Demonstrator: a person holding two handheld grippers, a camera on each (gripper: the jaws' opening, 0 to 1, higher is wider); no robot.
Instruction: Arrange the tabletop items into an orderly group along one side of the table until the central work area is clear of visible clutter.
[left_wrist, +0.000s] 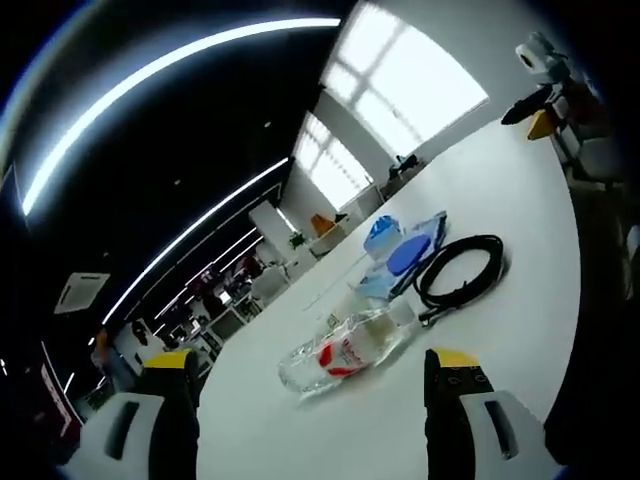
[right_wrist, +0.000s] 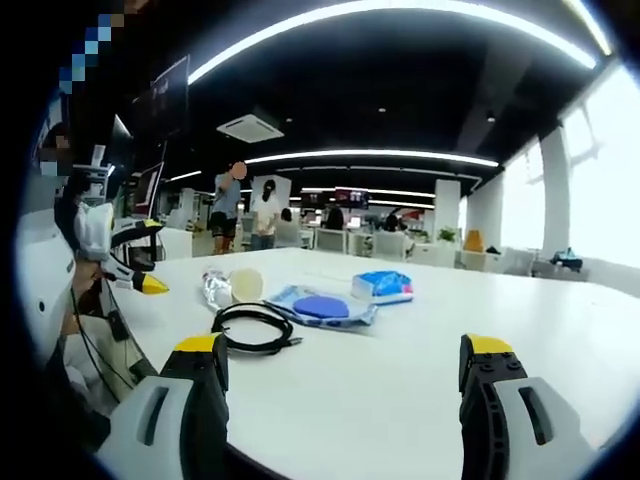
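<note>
- White table (right_wrist: 420, 370) carries a bottle (left_wrist: 345, 352), black cable (left_wrist: 462, 270) and blue packets (left_wrist: 402, 255), clustered together.
- Left gripper (left_wrist: 310, 385) and right gripper (right_wrist: 345, 362) hover above, jaws spread apart, grasping nothing.

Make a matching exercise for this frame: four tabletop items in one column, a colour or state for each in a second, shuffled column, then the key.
Items
1. plastic bottle
2. cable
3. round disc
4. table

Descriptions
A. black, coiled in a loop
B. white, broad surface
C. clear, lying on its side, red label
D. blue, resting on a clear packet

Pairs: 1-C, 2-A, 3-D, 4-B
</note>
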